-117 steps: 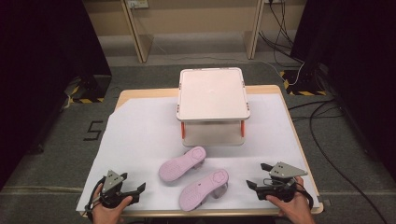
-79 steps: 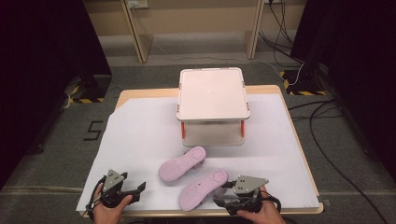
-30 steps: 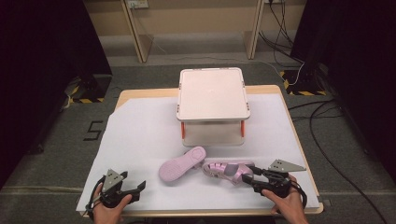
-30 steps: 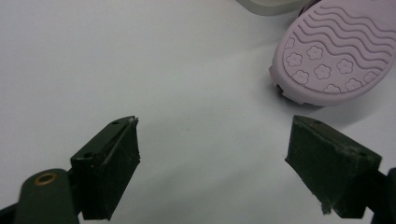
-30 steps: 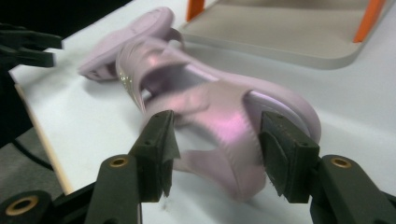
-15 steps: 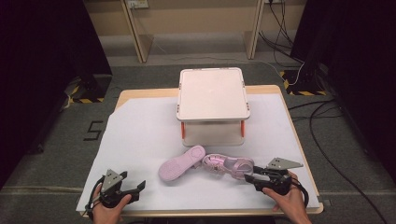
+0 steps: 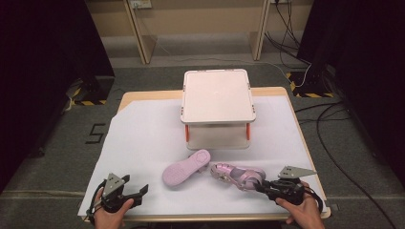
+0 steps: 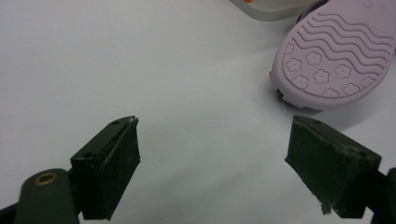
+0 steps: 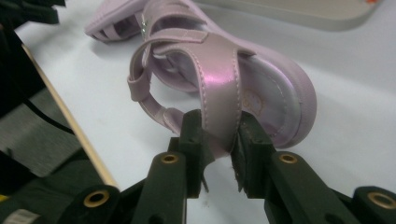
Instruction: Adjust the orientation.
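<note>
Each hand holds a black tool, the left gripper (image 7: 136, 194) and the right gripper (image 7: 262, 185). Each has two thick black jaws with rough, worn pads, and small round brass rings sit in the black arms behind them. A grey three-cornered plate sits on top of each one, and a thin black cable loops out near each hand
</note>
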The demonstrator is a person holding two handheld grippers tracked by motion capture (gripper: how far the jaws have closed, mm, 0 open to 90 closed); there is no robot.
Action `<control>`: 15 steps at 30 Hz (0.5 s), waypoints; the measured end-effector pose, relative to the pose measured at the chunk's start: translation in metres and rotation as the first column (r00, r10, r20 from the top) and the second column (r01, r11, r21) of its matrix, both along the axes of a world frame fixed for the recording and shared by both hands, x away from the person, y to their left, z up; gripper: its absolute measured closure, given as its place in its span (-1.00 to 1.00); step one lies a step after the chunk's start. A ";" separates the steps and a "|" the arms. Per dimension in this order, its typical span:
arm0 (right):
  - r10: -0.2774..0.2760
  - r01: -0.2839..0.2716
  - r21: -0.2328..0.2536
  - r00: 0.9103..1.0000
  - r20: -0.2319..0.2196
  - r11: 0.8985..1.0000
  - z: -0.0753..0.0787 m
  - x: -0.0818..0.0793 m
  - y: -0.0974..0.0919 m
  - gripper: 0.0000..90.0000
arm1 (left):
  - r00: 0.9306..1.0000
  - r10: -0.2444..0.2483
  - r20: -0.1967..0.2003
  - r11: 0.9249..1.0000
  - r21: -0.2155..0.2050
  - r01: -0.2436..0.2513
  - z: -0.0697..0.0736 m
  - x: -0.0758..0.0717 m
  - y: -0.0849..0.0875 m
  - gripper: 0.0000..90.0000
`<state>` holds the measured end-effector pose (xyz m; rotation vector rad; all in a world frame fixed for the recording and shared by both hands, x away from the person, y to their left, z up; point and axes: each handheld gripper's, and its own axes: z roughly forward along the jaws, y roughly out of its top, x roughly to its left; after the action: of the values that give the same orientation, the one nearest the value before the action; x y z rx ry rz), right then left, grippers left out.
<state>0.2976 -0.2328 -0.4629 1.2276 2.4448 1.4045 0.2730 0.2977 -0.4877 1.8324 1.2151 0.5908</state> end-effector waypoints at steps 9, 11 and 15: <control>-0.027 0.028 -0.086 0.999 0.017 0.996 0.000 -0.008 -0.001 0.32 | 1.000 0.001 -0.002 1.000 0.000 -0.001 0.000 0.000 -0.001 -0.64; -0.035 0.039 -0.103 0.999 0.036 0.994 0.004 -0.009 -0.001 0.12 | 1.000 0.001 -0.002 1.000 0.000 -0.001 0.000 0.000 0.000 -0.64; -0.029 0.034 -0.144 0.999 0.042 0.989 0.001 -0.008 -0.001 0.06 | 1.000 -0.005 -0.002 1.000 0.003 0.005 0.000 0.000 -0.001 -0.64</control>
<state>0.2901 -0.2337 -0.4616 1.1890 2.4404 1.2069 0.2734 0.2966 -0.4879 1.8381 1.2114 0.5888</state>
